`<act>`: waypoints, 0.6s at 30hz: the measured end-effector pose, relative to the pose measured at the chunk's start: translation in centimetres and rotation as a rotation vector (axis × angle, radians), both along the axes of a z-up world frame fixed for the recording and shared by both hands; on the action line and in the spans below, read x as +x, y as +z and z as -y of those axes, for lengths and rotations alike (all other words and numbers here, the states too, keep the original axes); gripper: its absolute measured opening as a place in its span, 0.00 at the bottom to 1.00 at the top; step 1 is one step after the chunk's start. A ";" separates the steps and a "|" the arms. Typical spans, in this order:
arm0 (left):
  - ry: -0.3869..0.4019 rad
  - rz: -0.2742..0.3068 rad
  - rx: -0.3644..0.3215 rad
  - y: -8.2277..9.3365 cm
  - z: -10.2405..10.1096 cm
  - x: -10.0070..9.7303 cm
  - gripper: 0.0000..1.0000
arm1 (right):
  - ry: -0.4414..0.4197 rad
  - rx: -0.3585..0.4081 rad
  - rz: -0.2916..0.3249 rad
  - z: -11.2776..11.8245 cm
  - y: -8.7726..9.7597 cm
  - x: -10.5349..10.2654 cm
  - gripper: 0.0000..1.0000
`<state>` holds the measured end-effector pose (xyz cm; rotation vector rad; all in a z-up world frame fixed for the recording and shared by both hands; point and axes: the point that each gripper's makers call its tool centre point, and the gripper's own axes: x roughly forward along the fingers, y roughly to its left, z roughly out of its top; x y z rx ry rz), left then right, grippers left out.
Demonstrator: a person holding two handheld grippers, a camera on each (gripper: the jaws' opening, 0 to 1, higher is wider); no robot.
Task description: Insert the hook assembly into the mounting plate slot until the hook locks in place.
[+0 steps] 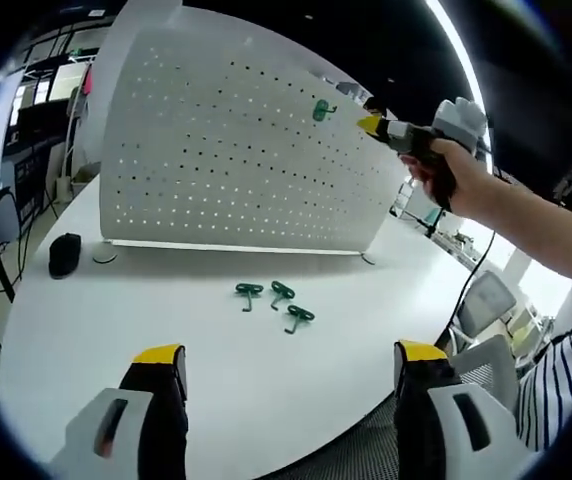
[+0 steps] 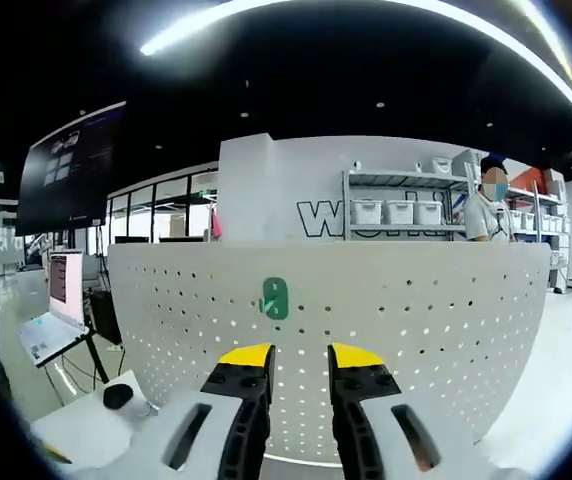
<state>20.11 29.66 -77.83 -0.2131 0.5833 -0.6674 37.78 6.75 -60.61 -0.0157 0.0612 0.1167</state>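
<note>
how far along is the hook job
One green hook already sits on the pegboard, near its top edge. The right tool is up by that hook, jaws slightly apart with nothing between them; whether the hook has locked can't be judged. Three more green hooks lie loose on the white table. The left tool hangs open above the table.
</note>
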 end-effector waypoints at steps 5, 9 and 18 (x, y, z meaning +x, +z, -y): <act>-0.008 -0.010 0.019 0.1 0.0 -0.4 0.86 | 0.046 0.030 -0.043 -0.3 -1.7 -2.4 0.18; -0.001 -0.004 0.018 0.5 -0.3 -0.2 0.86 | 0.090 -0.009 -0.090 -1.0 -3.6 -4.0 0.18; 0.013 -0.002 0.014 0.6 -0.5 0.0 0.86 | 0.157 -0.011 -0.195 -2.2 -7.7 -7.6 0.19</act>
